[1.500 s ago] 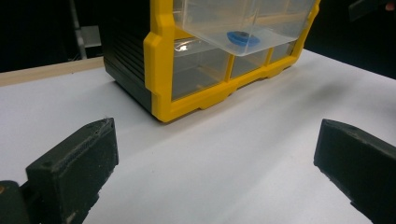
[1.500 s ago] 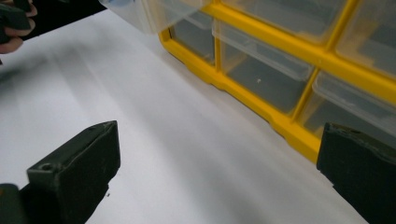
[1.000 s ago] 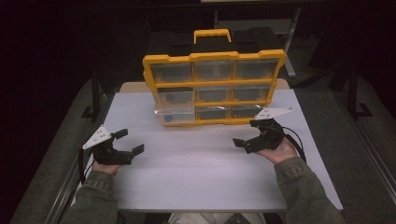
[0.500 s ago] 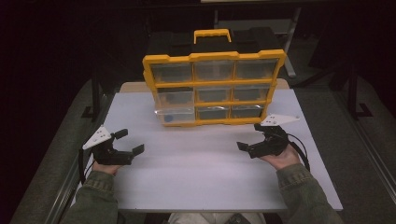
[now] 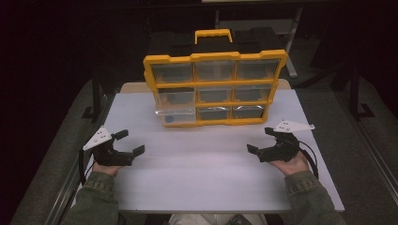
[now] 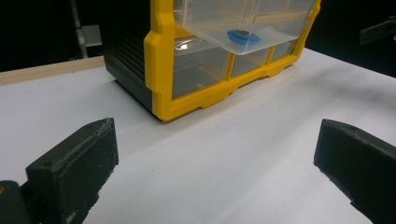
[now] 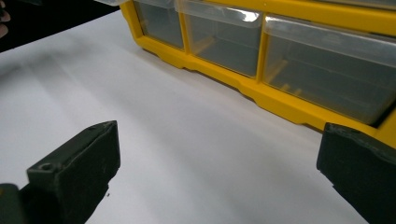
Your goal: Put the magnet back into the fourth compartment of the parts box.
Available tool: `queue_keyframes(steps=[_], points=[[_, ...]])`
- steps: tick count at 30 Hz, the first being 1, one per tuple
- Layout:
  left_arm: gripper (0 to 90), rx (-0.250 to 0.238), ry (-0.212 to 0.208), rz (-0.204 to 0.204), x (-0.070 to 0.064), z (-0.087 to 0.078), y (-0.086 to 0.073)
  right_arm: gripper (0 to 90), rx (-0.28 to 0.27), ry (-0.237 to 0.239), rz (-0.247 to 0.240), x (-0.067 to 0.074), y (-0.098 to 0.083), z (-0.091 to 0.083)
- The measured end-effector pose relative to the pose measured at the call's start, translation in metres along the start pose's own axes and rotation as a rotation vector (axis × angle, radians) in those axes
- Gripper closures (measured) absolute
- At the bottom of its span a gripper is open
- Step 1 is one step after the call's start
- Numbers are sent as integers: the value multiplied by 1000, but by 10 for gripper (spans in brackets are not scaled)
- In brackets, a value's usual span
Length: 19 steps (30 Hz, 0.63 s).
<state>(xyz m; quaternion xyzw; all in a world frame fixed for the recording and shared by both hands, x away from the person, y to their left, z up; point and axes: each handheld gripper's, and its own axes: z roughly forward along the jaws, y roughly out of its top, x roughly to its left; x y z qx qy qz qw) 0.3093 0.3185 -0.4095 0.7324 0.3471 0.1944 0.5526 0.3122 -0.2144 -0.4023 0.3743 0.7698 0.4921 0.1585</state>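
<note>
A wide white table carries everything. At its far middle stands an upright yellow-framed plastic organiser box with clear drawers and a black back, a yellow carry handle on top. Its drawers sit in three rows of three. One clear plastic drawer, in the left column at the middle row, is pulled out towards the near side and hangs over the bottom-left drawer; the others sit flush in the frame. Inside the pulled-out drawer lies a small blue round piece, also seen from below through the drawer's clear floor in the left gripper view.

Near the left edge of the table, the left gripper is held just above the surface with its black jaws spread wide, empty. Near the right edge, the right gripper is likewise spread wide and empty. Both are well apart from the box and point towards it.
</note>
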Motion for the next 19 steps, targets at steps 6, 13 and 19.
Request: queue_keyframes(steps=[6, 13, 19], points=[[0, 0, 0, 0, 0, 0, 0, 0, -33, -11, 21, -4, -9, -9], [0, 0, 0, -1, 0, -1, 0, 0, -88, -34, 27, -7, -18, -20], [0, 3, 0, 1, 0, 0, 0, 0, -132, -52, 37, -8, -25, -26]])
